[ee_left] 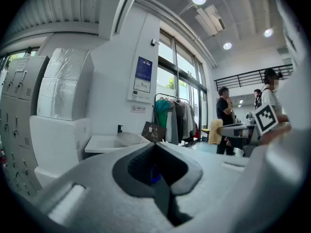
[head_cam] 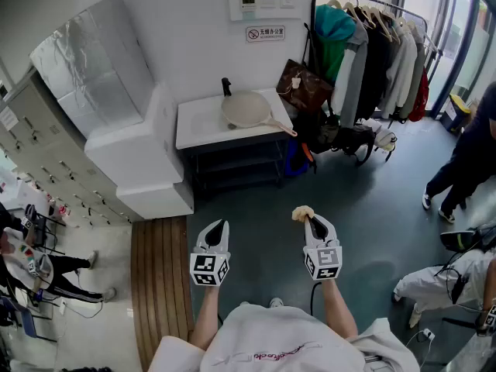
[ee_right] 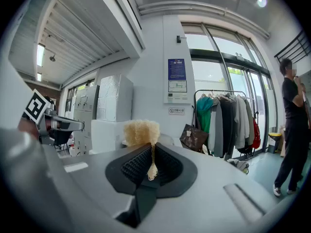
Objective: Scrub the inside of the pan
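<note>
The pale round pan (head_cam: 246, 108) lies on a white sink counter (head_cam: 198, 126) against the far wall, its handle pointing right. It is several steps away from both grippers. My right gripper (head_cam: 312, 220) is shut on a small yellowish scrubber (head_cam: 302, 213), and the fluffy tuft (ee_right: 141, 132) sticks out above the jaws of the right gripper (ee_right: 152, 152). My left gripper (head_cam: 217, 225) hangs level beside it, shut with nothing in it. The left gripper view has the pan (ee_left: 130, 138) small in the distance above the left gripper (ee_left: 156, 149).
A clothes rack (head_cam: 372, 45) with hanging coats and a brown bag (head_cam: 304, 87) stand right of the counter. A large white unit (head_cam: 147, 153) and lockers (head_cam: 39, 153) fill the left. A wooden strip (head_cam: 159, 285) runs along the floor. People (head_cam: 465, 153) are at the right.
</note>
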Tool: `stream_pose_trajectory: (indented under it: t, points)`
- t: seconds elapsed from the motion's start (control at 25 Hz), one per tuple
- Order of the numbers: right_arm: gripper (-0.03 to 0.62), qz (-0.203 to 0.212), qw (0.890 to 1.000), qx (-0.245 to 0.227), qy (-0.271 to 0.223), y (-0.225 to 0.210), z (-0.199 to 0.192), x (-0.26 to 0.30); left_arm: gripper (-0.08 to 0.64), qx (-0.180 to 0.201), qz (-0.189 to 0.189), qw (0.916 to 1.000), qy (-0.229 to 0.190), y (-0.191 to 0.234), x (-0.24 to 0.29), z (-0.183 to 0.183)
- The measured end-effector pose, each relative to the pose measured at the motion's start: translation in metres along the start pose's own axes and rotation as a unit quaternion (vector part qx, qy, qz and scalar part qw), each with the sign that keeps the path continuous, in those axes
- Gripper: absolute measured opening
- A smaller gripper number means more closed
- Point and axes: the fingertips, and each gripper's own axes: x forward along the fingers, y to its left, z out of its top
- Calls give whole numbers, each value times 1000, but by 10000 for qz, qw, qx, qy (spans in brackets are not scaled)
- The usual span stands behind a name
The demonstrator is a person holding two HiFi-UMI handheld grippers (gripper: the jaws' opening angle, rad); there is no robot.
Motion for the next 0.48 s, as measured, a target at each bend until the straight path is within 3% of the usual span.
stream_pose_trajectory:
  t: [0.48]
  points:
    - [25, 176, 9996, 233, 15, -17, -6, -16, 0, 2, 107, 9999, 42, -27, -4, 1]
